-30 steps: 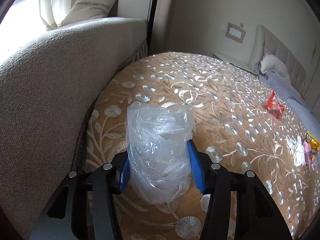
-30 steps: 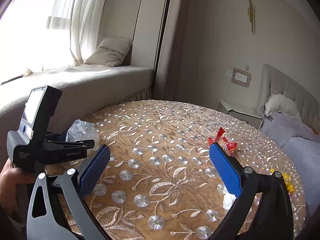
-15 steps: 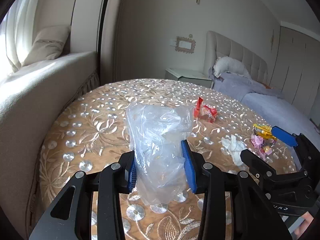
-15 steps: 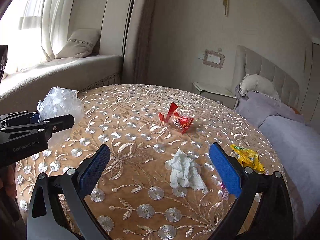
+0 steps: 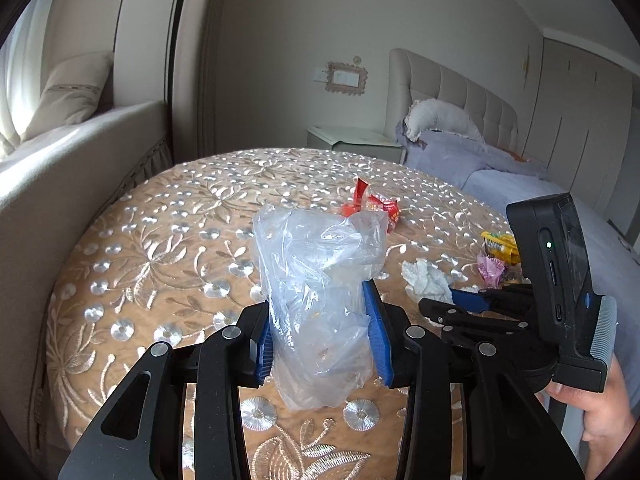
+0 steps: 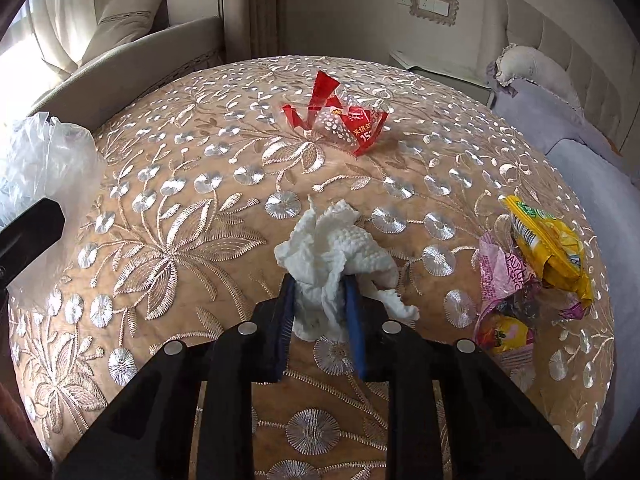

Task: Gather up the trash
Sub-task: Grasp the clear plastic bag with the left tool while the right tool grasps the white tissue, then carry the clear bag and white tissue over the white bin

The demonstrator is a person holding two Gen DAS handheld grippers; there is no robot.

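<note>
The white tissue (image 6: 334,256) on the round table (image 6: 200,184) has just been pinched by the closing right gripper (image 6: 320,312), so it should be lifted gently and dropped into the clear bag (image 5: 320,300) squeezed by the left gripper (image 5: 320,336).

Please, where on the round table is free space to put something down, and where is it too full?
Free: the wide patch of tablecloth between the plastic bag and the white tissue, and the far side behind the red wrapper. Crowded: the right edge, where the yellow wrapper and pink wrapper lie together.
</note>
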